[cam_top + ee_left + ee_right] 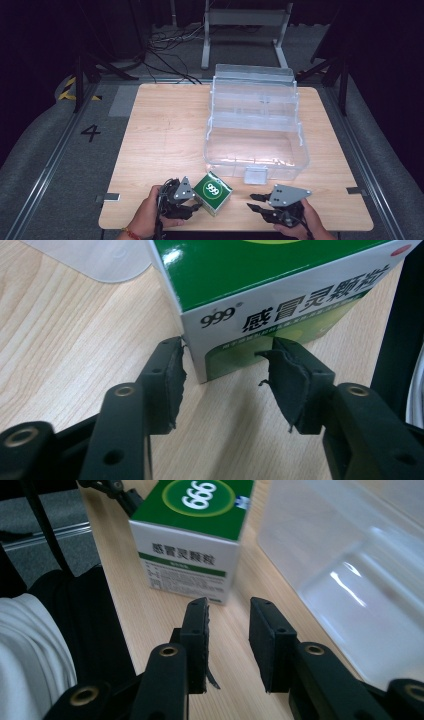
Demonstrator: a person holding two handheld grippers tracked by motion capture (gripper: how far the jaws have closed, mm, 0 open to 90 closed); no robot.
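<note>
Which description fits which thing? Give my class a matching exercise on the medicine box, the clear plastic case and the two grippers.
1. medicine box
2. clear plastic case
3. left gripper
4. right gripper

A. lid open, nothing inside
B. jaws apart at the box's corner
C. green top with 999
D. jaws over bare wood, facing the box

Pairs: 1-C, 2-A, 3-B, 4-D
</note>
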